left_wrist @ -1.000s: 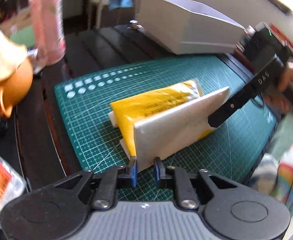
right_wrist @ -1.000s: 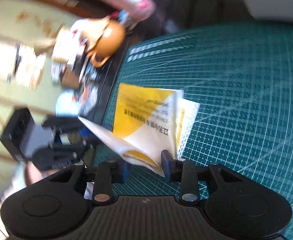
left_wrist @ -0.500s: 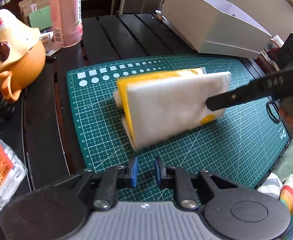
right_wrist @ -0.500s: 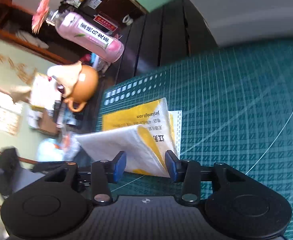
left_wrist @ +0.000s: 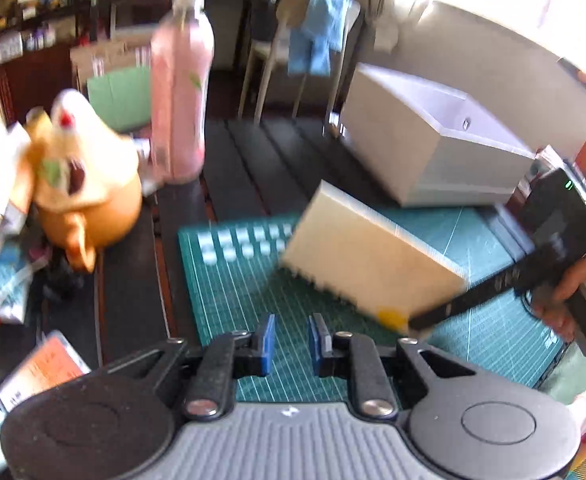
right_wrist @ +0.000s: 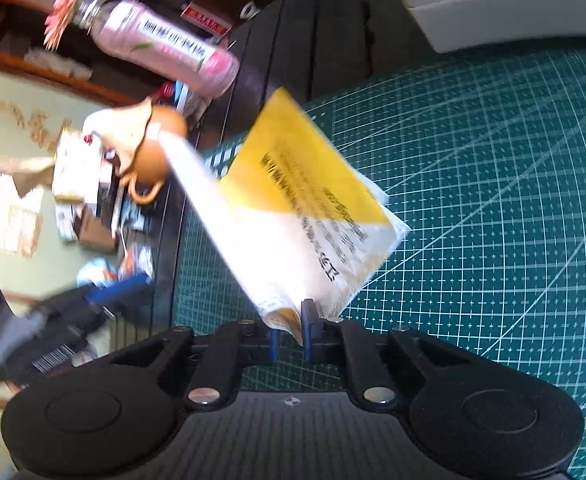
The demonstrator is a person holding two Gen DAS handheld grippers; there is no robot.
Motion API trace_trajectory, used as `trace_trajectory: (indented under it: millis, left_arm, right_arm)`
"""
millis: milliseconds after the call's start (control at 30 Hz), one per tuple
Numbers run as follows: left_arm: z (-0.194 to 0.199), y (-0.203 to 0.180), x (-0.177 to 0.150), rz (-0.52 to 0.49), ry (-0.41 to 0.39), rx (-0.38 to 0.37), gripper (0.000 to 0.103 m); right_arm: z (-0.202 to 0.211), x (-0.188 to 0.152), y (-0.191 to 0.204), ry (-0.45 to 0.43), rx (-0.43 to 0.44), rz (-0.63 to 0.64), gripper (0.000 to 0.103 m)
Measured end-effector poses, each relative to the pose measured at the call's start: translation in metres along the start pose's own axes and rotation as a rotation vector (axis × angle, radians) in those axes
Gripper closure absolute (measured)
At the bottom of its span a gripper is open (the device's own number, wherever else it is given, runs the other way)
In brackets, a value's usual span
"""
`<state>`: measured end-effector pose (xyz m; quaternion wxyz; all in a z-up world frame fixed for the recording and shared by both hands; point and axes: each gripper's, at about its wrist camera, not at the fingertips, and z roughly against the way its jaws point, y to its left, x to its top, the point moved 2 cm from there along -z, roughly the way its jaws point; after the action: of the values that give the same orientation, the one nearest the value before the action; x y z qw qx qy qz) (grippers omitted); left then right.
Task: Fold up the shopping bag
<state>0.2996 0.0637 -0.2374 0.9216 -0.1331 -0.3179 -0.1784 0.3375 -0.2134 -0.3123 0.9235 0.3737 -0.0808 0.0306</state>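
The folded shopping bag [right_wrist: 305,216], white with a yellow printed panel, hangs in the air above the green cutting mat [right_wrist: 493,184]. My right gripper [right_wrist: 292,336] is shut on its near corner. In the left wrist view the bag [left_wrist: 369,260] shows as a pale tilted slab, lifted off the mat [left_wrist: 245,292], with the right gripper [left_wrist: 445,316] clamped on its lower right corner. My left gripper [left_wrist: 291,338] is empty, its jaws a small gap apart, and sits low in front of the bag, apart from it.
A pink bottle [left_wrist: 179,104] and an orange teapot-shaped pot [left_wrist: 81,196] stand at the left on the dark slatted table. A white box [left_wrist: 425,136] stands behind the mat. A small packet [left_wrist: 41,368] lies at the near left.
The right gripper closed on the bag and lifted it off the mat, tilting it. The left gripper let go earlier and has drawn back and up, staying empty.
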Motion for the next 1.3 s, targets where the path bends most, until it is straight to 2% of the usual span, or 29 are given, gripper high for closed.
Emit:
trace_trajectory:
  millis: [133, 200, 333, 433, 467, 600, 733, 867, 1100, 1233, 1300]
  left_arm:
    - [0.017, 0.000, 0.006, -0.011, -0.094, 0.001, 0.086]
    - [0.016, -0.003, 0.001, -0.052, -0.082, -0.017, 0.086]
    - [0.012, -0.009, -0.009, -0.141, -0.048, -0.057, 0.085]
    - [0.009, -0.013, -0.017, -0.207, -0.023, -0.087, 0.085]
    - [0.008, -0.015, -0.020, -0.229, -0.014, -0.098, 0.080]
    - [0.004, -0.021, -0.031, -0.318, 0.020, -0.138, 0.074]
    - [0.000, -0.027, -0.042, -0.406, 0.054, -0.178, 0.072]
    - [-0.006, -0.031, -0.046, -0.421, 0.081, -0.204, 0.062]
    - [-0.012, -0.037, -0.054, -0.427, 0.116, -0.299, 0.062]
    - [-0.019, -0.039, -0.057, -0.422, 0.137, -0.306, 0.063]
    - [-0.022, -0.037, -0.057, -0.411, 0.138, -0.285, 0.063]
  right_arm:
    - [-0.009, -0.005, -0.001, 0.066, 0.066, -0.007, 0.094]
    - [-0.014, -0.008, 0.001, 0.108, 0.090, 0.009, 0.094]
    - [-0.031, -0.021, 0.016, 0.247, 0.140, 0.096, 0.094]
    - [-0.031, -0.027, 0.016, 0.303, 0.161, 0.125, 0.094]
    - [-0.029, -0.029, 0.015, 0.324, 0.169, 0.135, 0.094]
    - [-0.024, -0.035, 0.007, 0.396, 0.196, 0.162, 0.094]
    - [-0.018, -0.037, 0.000, 0.438, 0.210, 0.188, 0.094]
    - [-0.015, -0.039, 0.001, 0.458, 0.199, 0.240, 0.094]
    - [-0.005, -0.043, 0.013, 0.500, 0.158, 0.406, 0.094]
    - [-0.005, -0.043, 0.020, 0.509, 0.147, 0.464, 0.094]
    - [-0.003, -0.045, 0.023, 0.512, 0.138, 0.496, 0.094]
